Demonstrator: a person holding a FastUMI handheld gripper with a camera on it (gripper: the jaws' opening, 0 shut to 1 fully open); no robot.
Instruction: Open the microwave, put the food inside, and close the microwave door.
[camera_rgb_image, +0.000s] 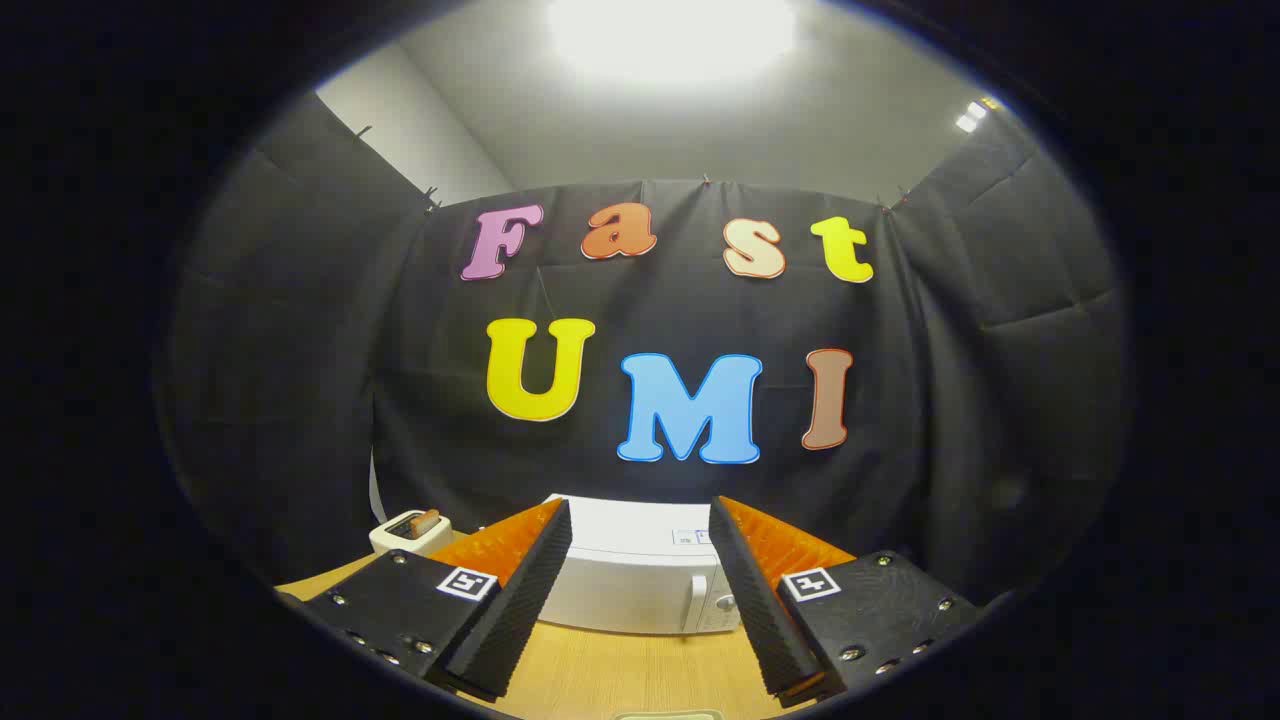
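We see the gripper raised above a table of pale wood-grain laminate. Its two fingers are wedge-shaped, with ribbed, sawtooth inner faces; one finger stands well apart from the other, jaws released, nothing between them but air. Each finger's base is a flat plate with small round screw heads and a square printed marker.

Beyond the fingertips, framed in the gap between them, we note the microwave: a white box with smooth, glossy sides and rounded corners. Its door is closed; a slim vertical handle and a round knob sit at the side nearer the right finger. A small label lies on its flat top, too small to make out.

Left of the microwave, past the left finger, stands a toaster, cream-coloured, rounded in shape. We see a brownish slice of bread sticking up from its slot.

A pale rim of some object shows on the table near us, between the finger bases; we cannot tell what it is.
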